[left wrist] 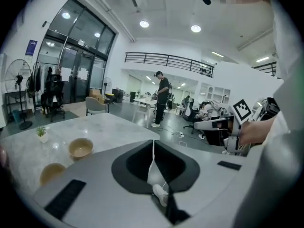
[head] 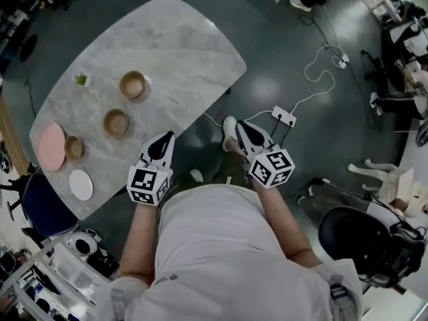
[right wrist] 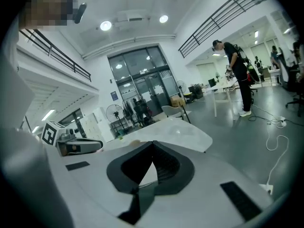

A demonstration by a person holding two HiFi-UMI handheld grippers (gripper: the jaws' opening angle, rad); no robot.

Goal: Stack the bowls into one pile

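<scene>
Three tan bowls stand apart on the marble table (head: 180, 52): one at the far side (head: 134, 84), one in the middle (head: 116, 122), and a smaller one (head: 74, 148) beside a pink plate. The left gripper view shows two of them, the farther bowl (left wrist: 80, 147) and the nearer bowl (left wrist: 52, 172). My left gripper (head: 165, 136) is shut and empty, just off the table's near edge. My right gripper (head: 241, 124) hangs over the floor to the right of the table, its jaws meeting at the tips with nothing between them. Both grippers are well short of the bowls.
A pink plate (head: 51, 146) and a white plate (head: 81, 184) lie at the table's left end. A small potted plant (head: 81, 79) stands at its far edge. A power strip (head: 283, 116) and cables lie on the floor. A black chair (head: 354, 236) is at my right, and a person (left wrist: 162, 99) stands far off.
</scene>
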